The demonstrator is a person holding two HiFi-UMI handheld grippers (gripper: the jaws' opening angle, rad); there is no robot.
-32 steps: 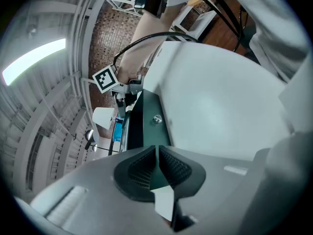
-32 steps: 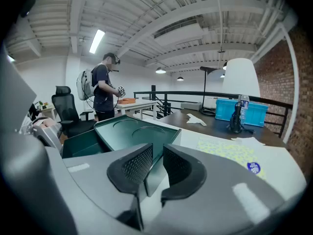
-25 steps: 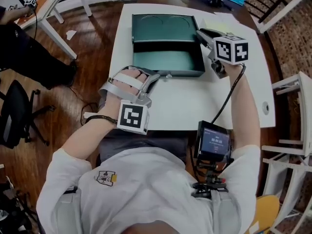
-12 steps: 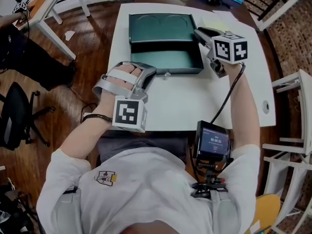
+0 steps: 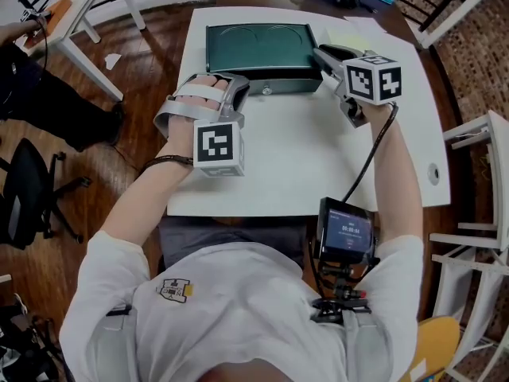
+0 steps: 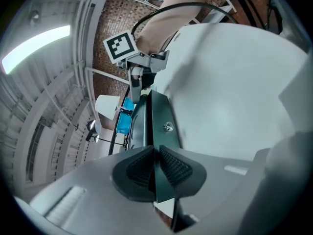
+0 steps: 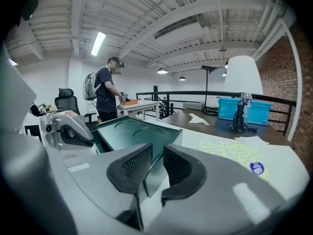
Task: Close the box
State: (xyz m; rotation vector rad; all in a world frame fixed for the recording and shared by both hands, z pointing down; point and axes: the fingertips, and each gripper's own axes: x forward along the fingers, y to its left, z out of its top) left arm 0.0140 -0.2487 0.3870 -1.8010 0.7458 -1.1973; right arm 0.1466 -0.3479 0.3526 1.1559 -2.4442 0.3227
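Head view: box [image 5: 258, 46] sits at the far edge of the table [image 5: 318, 150], long axis left-right, knob [image 5: 266, 91] facing the table's near edge.
Left gripper view: left gripper [image 6: 155, 163] is pinched on the box's thin left edge.
Right gripper view: right gripper [image 7: 155, 169] is clamped on the box's right-end wall.

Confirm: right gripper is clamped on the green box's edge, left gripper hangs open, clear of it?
No: the left gripper view shows the left gripper shut on the green box edge too. The right gripper is clamped on, as you said.
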